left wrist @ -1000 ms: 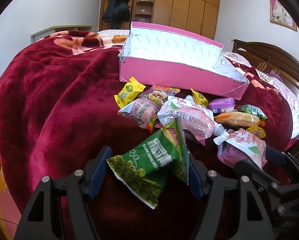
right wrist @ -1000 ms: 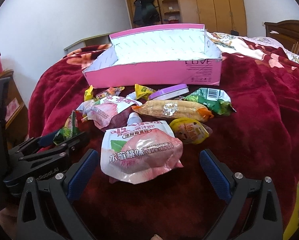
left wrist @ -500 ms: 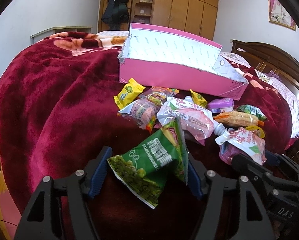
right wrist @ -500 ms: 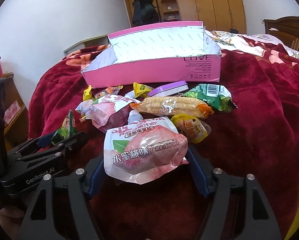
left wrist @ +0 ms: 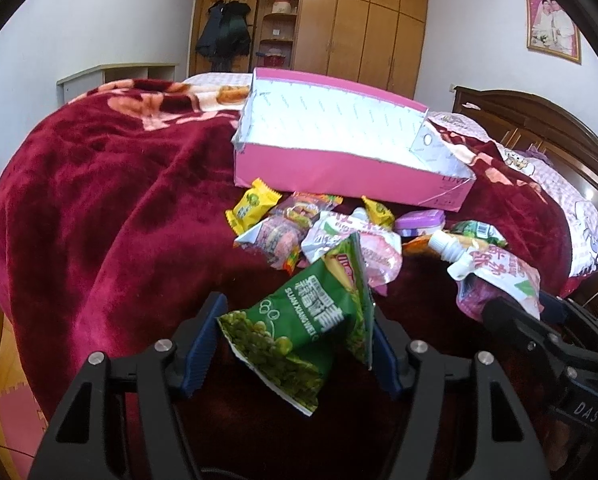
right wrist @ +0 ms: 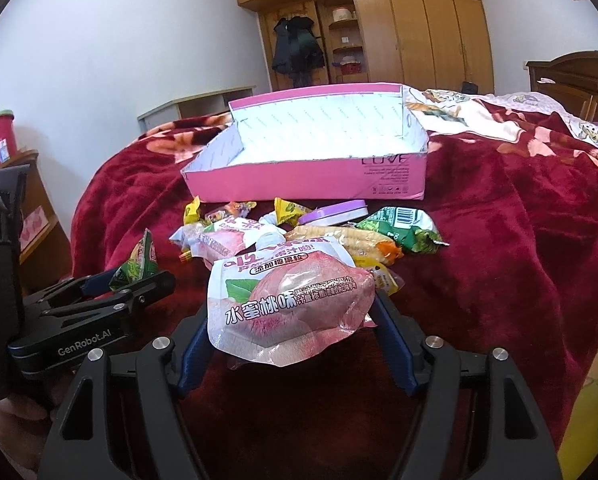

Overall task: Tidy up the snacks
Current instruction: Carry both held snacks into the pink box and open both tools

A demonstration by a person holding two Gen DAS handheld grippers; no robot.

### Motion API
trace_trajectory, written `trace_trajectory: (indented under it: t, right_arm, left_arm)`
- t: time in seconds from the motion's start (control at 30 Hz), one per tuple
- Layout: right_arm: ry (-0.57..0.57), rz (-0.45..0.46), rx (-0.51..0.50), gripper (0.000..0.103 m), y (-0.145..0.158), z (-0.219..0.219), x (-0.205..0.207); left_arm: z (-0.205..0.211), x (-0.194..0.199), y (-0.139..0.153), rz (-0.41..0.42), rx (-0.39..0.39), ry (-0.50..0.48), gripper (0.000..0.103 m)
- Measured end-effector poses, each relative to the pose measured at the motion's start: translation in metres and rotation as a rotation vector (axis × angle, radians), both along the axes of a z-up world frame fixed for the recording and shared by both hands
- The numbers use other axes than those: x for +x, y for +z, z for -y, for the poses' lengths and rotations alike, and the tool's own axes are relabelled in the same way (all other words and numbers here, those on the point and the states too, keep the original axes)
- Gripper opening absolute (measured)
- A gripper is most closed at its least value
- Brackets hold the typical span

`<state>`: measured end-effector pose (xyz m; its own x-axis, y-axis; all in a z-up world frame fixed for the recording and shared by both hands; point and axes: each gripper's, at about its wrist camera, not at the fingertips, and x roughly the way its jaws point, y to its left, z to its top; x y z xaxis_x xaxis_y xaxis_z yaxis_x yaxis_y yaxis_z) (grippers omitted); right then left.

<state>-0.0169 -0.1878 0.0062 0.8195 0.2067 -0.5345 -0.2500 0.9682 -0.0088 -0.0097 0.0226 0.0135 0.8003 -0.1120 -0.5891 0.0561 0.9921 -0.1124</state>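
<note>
On the dark red blanket [right wrist: 499, 240], just in front of the pink box [right wrist: 311, 184], we see the snacks lying in a loose heap. Our left gripper [left wrist: 295, 340] is clamped on a green pea packet [left wrist: 299, 324], its blue pads pressing both sides of the bag, which stands crumpled between them on the near side of the heap from the box. Our right gripper [right wrist: 295, 332] is clamped on a pink peach jelly pouch [right wrist: 287, 304], the pads squeezing its lower corners; the pouch sits nearer to us than the rest of the heap, its white cap end pointing toward the box.

Closest to the box lie two small yellow candy packs [right wrist: 289, 208], one toward its left end and one near its middle, with a flat purple tin [right wrist: 335, 212] just beside the second. A second peach pouch [right wrist: 227, 240] lies between the held pouch and the box, touching an orange corn-print pack [right wrist: 347, 240]. A green packet with a barcode [right wrist: 403, 228] lies below the box's right end.

The box stands open, white inside, with nothing visible in it. Behind it stands a wooden wardrobe [right wrist: 399, 32].
</note>
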Motion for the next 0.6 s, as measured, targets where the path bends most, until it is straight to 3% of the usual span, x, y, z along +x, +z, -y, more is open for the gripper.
trace_trajectory:
  t: [0.6]
  right_arm:
    - [0.039, 0.049, 0.016, 0.073, 0.03, -0.003, 0.005]
  left_arm:
    - [0.006, 0.016, 0.042, 0.085, 0.018, -0.034, 0.07]
